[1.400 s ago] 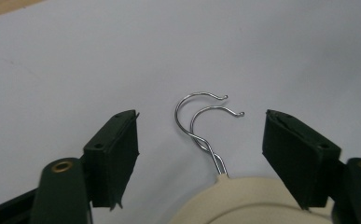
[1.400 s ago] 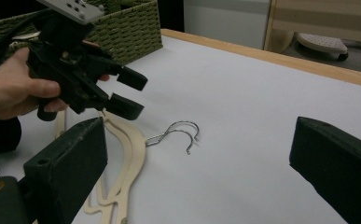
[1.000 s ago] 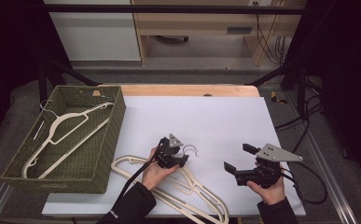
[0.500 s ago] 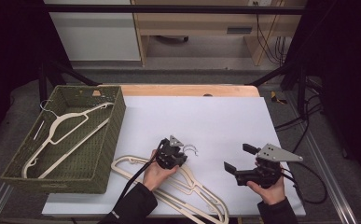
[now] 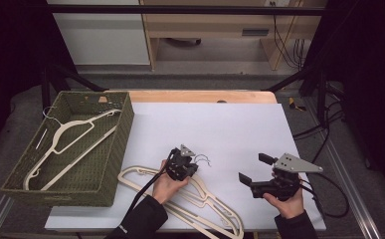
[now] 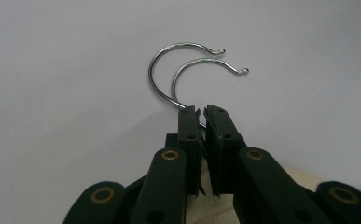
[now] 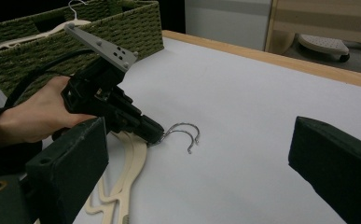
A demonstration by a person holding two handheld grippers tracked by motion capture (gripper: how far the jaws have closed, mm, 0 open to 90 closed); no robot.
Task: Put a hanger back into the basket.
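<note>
The 2 cream hangers point(image 5: 190, 199) lie stacked on the white table point(image 5: 240, 129) near the front edge, their wire hooks point(image 6: 187, 70) overlapping; the left gripper point(image 6: 201, 112) has just been closing and pinches the hook shanks, probably both, so they lift together toward the green wicker basket point(image 5: 110, 159), which holds a third hanger point(image 5: 70, 139); the right gripper point(image 5: 254, 169) waits nearby, jaws spread wide, holding nothing.

I see shiny metal hooks point(image 6: 187, 74) on smooth, probably plastic, cream hangers point(image 5: 200, 199). The basket point(image 5: 108, 164) is rough green weave; the table cover point(image 5: 230, 129) is matt white.
</note>
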